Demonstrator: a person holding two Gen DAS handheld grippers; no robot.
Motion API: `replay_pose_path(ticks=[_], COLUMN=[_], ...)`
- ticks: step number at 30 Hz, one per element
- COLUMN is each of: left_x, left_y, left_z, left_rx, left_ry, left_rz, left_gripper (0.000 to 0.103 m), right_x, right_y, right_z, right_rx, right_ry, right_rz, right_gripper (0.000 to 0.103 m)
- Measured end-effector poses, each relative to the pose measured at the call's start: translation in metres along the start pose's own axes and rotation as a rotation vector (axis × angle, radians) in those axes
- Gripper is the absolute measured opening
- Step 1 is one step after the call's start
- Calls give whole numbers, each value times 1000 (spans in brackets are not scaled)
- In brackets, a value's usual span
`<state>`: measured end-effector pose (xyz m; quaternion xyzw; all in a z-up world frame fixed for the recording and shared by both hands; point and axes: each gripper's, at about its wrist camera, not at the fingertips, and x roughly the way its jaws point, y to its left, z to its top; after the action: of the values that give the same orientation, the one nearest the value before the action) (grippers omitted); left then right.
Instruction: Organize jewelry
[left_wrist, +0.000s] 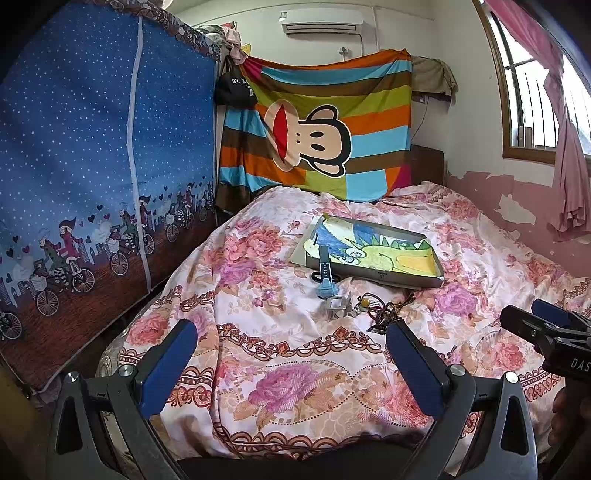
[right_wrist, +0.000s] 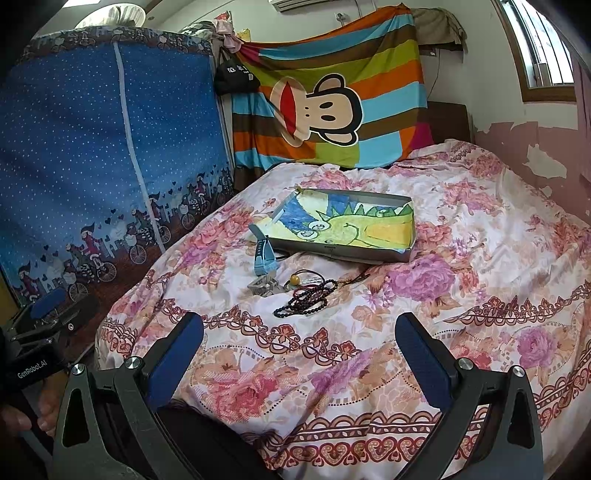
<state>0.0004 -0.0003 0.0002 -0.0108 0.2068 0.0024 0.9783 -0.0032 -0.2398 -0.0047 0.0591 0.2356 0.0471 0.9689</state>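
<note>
Left gripper (left_wrist: 291, 349): hovering over the floral bed (left_wrist: 295, 369), jaws standing wide apart, gripping nothing.
Right gripper (right_wrist: 299, 343): likewise hanging above the bed — jaws spread, nothing between them.
Bead bracelets (right_wrist: 308, 295): lying in a dark tangle just ahead of the right jaws.
Blue watch (right_wrist: 264, 258): resting beyond the beads, leaning on the tray's near corner.
Tray (right_wrist: 332, 253): sitting farther ahead of both jaws — lined with a crayon drawing.

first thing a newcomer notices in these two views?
Probably the striped cartoon-monkey cloth hung at the head of the bed. Next the shallow tray lined with a crayon drawing, mid-bed, and the small heap before it: blue watch, dark beads.
</note>
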Motion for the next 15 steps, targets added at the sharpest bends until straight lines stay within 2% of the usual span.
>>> replay_pose_path(ticks=[8, 13, 15], left_x=[0, 1, 5], left_y=[0, 0, -2], left_z=[0, 0, -10], left_rx=[0, 0, -3], left_ry=[2, 8, 24], left_rz=[0, 3, 14], left_gripper=[103, 103, 103], right_x=[2, 8, 11], right_y=[0, 11, 10], right_z=[2, -10, -12], right_rx=[1, 5, 10], right_ry=[2, 20, 32], right_rz=[1, 4, 3], right_gripper=[102, 102, 102])
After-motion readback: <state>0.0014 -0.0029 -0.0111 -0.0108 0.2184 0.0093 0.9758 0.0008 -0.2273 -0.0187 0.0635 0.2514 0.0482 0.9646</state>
